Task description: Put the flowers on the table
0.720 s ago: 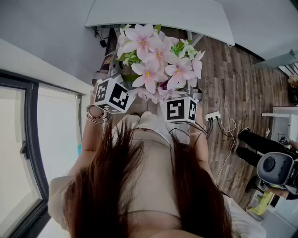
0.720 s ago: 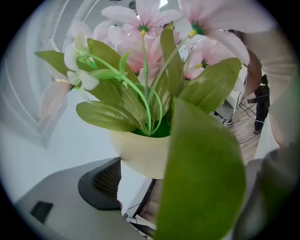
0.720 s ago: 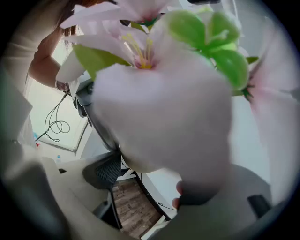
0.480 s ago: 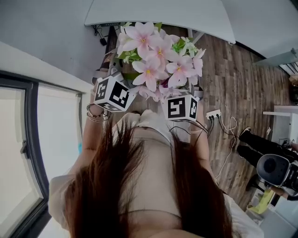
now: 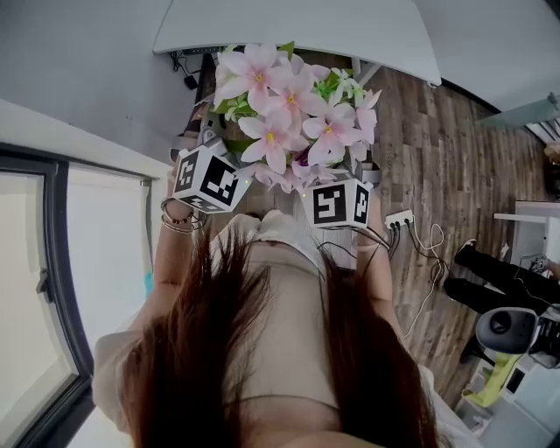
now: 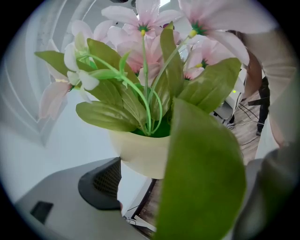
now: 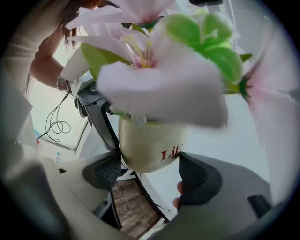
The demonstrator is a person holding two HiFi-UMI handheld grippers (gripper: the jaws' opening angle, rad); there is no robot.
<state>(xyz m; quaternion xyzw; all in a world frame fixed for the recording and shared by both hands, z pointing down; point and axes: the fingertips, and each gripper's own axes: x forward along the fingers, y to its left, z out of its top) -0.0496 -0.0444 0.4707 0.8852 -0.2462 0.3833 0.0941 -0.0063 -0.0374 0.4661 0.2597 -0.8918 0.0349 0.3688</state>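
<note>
Clearly the table (image 5: 350, 26) lies just ahead of the flowers (image 5: 289, 105), at the head view's top, with plank floor (image 5: 455, 157) beside and below them. The pot (image 7: 147, 145) hangs upright in the air between both tools, neither nearer the table. The right gripper (image 7: 152, 173) clasps its round, tapering sides with both dark meshed pads (image 7: 105, 171). The left gripper (image 6: 187, 183) presses one pad on the pot. A broad leaf (image 6: 201, 178) hides its other jaw, so it likely grips too. The pot looks cream and glazed, with red lettering. The petals are pink, the leaves glossy, the tabletop white and flat.
</note>
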